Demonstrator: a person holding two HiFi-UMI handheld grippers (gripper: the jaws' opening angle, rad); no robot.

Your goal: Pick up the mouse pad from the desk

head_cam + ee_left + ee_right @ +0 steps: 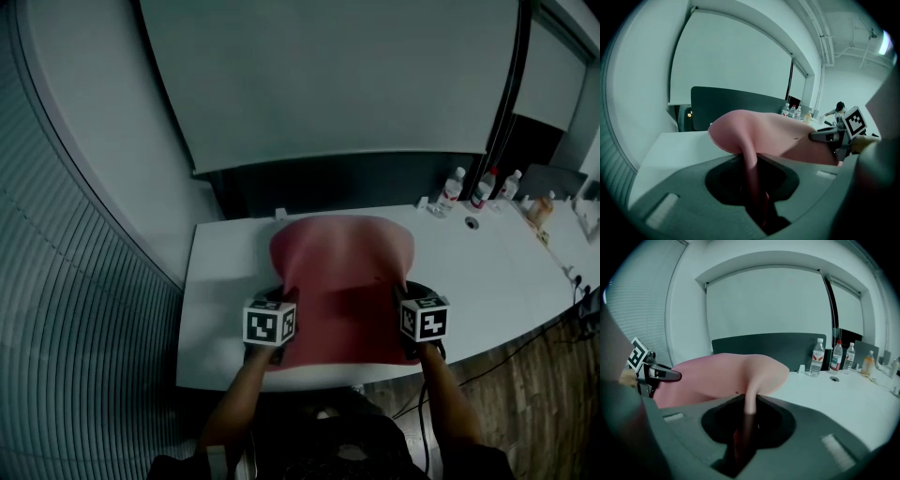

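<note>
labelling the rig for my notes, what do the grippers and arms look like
The left gripper and right gripper are both dark grey. Each carries a white cube printed with black square markers. The forearms are bare, with no sleeves showing.

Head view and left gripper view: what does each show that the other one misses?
Only the head view: both of the person's forearms, the wooden floor, and the pink mouse pad seen from above, with the left gripper and right gripper at its two sides. Only the left gripper view: the pad's edge pinched between the left gripper's own jaws, seen close up, and a person far off at the right. Both: the pad, the white desk, the bottles and the right gripper.
</note>
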